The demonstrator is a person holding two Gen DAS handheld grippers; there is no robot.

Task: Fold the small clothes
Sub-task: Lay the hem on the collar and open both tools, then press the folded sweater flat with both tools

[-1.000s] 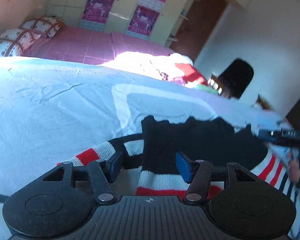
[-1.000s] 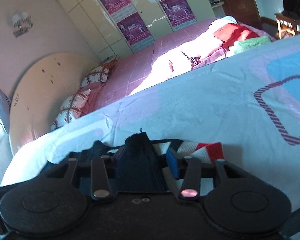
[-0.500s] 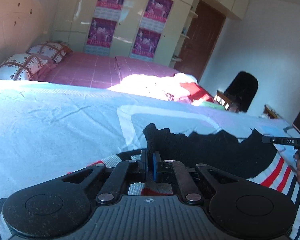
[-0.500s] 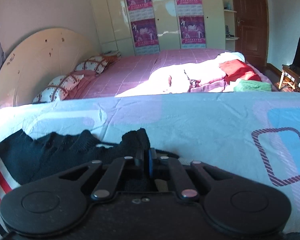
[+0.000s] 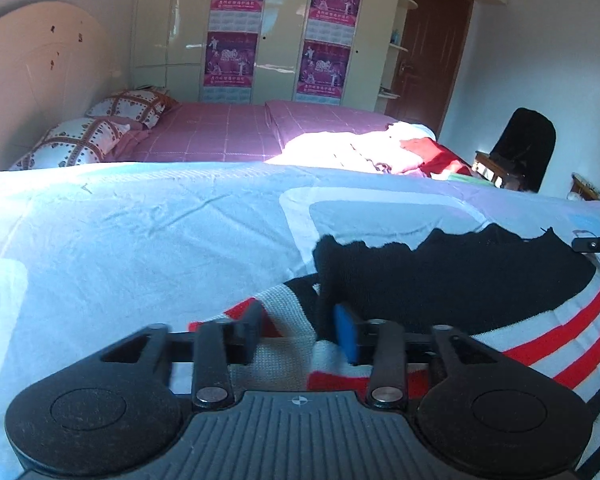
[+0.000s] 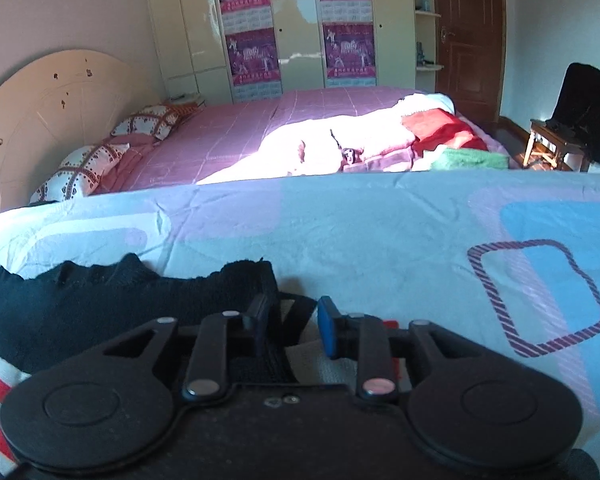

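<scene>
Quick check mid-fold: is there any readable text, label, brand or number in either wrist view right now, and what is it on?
No text is legible in either view.
Purple posters on the wardrobe doors: they carry print and calendar-like grids, too small and blurred to read.
Striped sweater: no label or wording visible.
Left gripper body: only a small crosshair mark, no words.
Right gripper: no markings readable.
</scene>
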